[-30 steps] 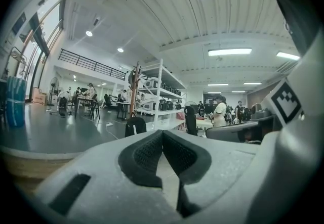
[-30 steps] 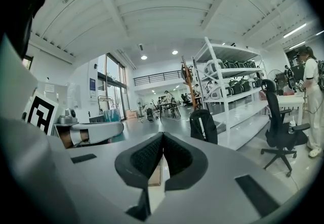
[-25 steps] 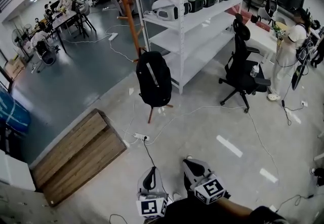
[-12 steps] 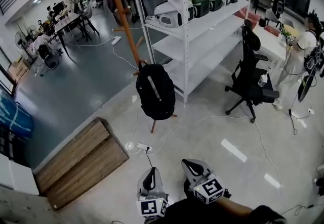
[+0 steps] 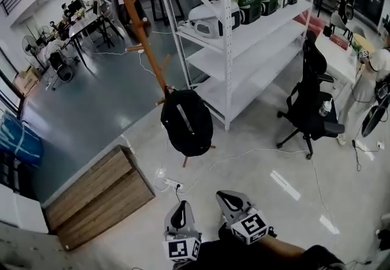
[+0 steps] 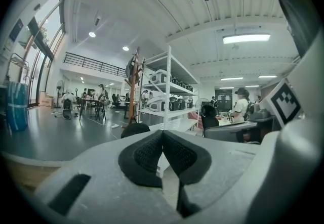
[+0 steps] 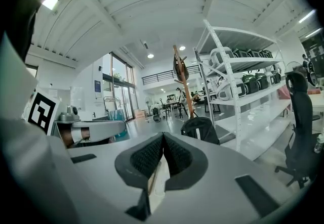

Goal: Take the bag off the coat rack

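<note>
A black backpack with a grey strap hangs low on a brown wooden coat rack that stands in front of the white shelving. It also shows in the right gripper view as a black backpack below the rack pole, and its top peeks over the left gripper's body as a dark backpack. Both grippers are held low near the person's body, well short of the bag. My left gripper is shut with nothing in it. My right gripper is shut and empty too.
White shelving with green and white appliances stands right of the rack. A black office chair is farther right. A wooden ramp lies at the left. A power strip and white cables cross the floor. People work at distant desks.
The view has moved closer to the rack, so the backpack and shelving appear larger and nearer. Both grippers stay shut and low.
</note>
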`<state>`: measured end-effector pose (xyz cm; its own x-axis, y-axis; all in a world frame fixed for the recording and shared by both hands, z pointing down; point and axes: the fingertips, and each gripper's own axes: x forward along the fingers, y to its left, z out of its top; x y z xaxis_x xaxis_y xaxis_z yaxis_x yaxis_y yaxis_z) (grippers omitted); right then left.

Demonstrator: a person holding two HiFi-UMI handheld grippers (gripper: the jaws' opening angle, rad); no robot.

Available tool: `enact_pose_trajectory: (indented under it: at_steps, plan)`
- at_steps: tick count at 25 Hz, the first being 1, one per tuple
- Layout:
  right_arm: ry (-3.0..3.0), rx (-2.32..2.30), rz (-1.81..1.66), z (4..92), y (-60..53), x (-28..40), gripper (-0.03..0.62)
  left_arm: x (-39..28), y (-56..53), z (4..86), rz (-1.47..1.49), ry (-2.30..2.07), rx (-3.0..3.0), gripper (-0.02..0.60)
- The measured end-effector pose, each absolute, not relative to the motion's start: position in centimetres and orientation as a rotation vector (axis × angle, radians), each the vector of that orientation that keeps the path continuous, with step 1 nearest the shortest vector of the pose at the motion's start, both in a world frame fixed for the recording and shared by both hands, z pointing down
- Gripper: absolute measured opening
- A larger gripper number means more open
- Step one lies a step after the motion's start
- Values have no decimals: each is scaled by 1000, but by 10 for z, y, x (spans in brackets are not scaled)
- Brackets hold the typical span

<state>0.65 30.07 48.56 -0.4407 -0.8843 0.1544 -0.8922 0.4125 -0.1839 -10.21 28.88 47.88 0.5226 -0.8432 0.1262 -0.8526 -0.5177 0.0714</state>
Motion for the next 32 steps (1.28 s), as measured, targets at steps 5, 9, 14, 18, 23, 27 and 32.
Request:
enact_pose_trajectory:
  at_steps: [5, 9, 14, 18, 23, 27, 32]
  plan:
    - [-2618, 1607, 391, 495, 270, 25, 11, -88, 265, 481, 130, -1510, 2603, 15]
    - [-2621, 1580, 435, 500, 255, 28, 11, -86, 251, 484, 144, -1533, 2578, 15]
    - [-2645, 1555, 434, 502, 229, 26, 11, -86, 222, 489, 138, -1555, 2554, 15]
    - [-2624, 1560, 433, 507, 201, 28, 11, -85, 188, 492, 126, -1547, 2559, 15]
    - [-2596, 1582, 425, 513, 151, 29, 11, -84, 129, 498, 109, -1531, 2569, 15]
    - [-2590, 1574, 405, 516, 102, 26, 11, -84, 78, 498, 101, -1510, 2581, 15]
    - [-2564, 1579, 412, 518, 41, 19, 11, -93, 16, 497, 96, -1496, 2584, 15]
